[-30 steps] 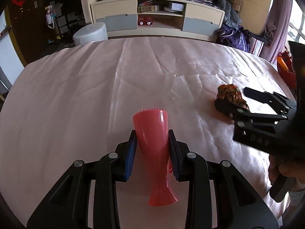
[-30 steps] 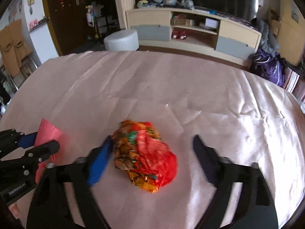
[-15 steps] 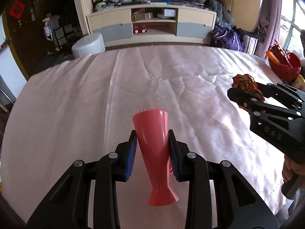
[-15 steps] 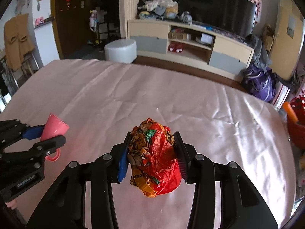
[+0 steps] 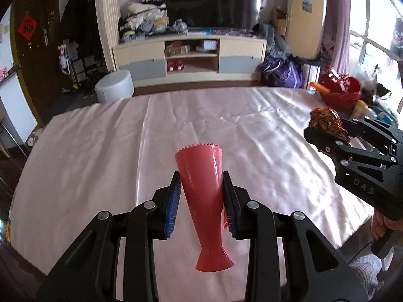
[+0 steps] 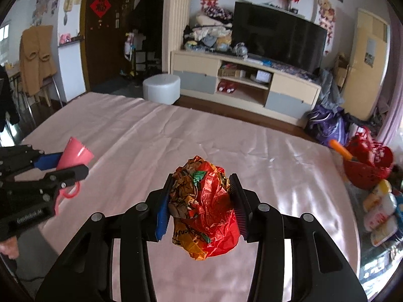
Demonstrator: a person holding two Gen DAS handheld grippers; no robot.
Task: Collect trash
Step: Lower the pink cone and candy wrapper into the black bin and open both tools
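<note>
Left gripper (image 5: 201, 198) is pinching a pink plastic cup (image 5: 202, 188) between its pads; right gripper (image 6: 200, 201) is pinching a crumpled red-orange wrapper (image 6: 204, 209), both above the pink tablecloth (image 5: 100, 151).

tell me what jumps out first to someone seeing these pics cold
First, the crumpled red and orange wrapper clamped between the right tongs, held up above the pink tablecloth. Next, the pink plastic cup pinched in the left tongs, its toothed rim pointing away from the camera. Off the table's far right edge sits a red basket with an orange stick poking out.
</note>
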